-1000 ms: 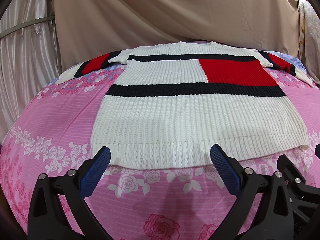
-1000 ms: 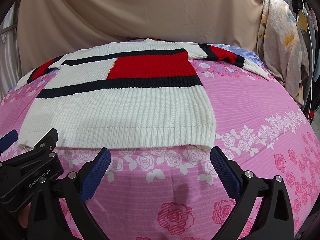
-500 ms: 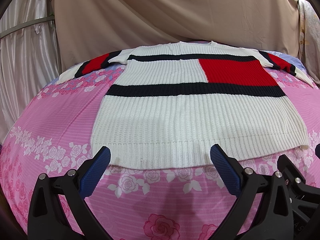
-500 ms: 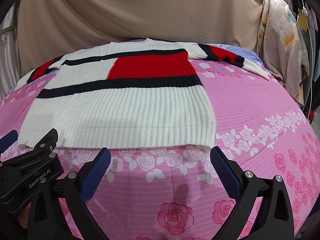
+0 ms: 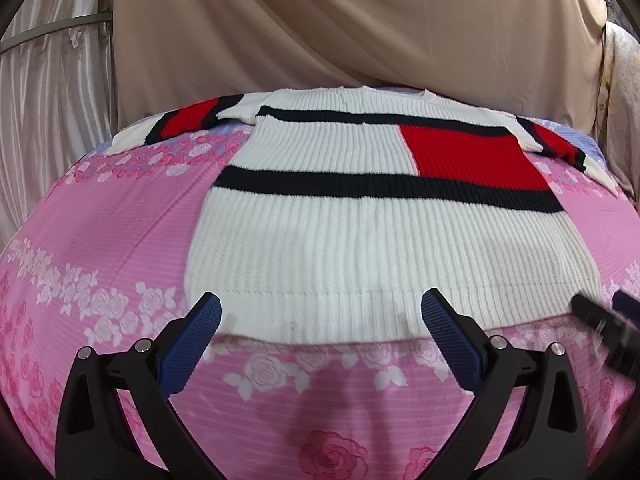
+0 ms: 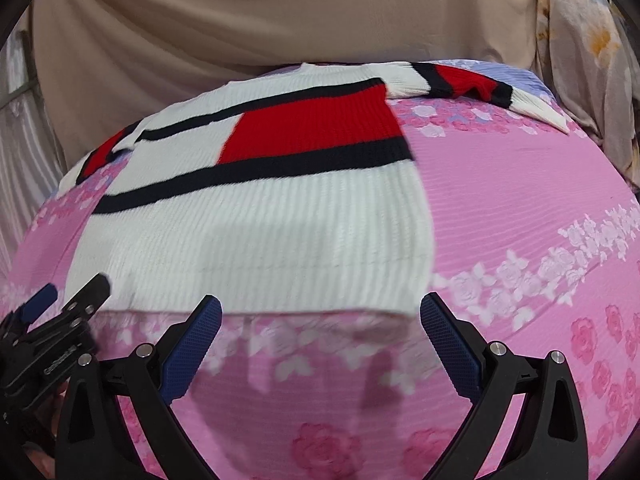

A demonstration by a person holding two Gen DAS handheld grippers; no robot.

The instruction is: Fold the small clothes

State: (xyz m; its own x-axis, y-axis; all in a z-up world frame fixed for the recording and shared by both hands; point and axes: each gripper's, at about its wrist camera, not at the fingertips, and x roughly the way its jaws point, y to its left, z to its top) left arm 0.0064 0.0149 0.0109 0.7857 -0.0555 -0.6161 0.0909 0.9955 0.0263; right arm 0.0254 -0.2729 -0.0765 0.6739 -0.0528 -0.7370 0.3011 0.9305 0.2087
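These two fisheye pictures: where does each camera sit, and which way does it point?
Left wrist view: sits behind the open left tongs, looking across the white ribbed knit sweater with red and black blocks; the right tongs' tip shows at right.
Right wrist view: sits behind the open right tongs, facing the sweater's right side; the left tongs show at lower left.
Both share the sweater and pink rose-print bedsheet.

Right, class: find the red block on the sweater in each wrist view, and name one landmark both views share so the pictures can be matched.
Left wrist view: the red block sits upper right of centre, on the sweater.
Right wrist view: the red block sits upper centre, slightly left.
Shared landmark: the long dark stripe running directly below the red block.
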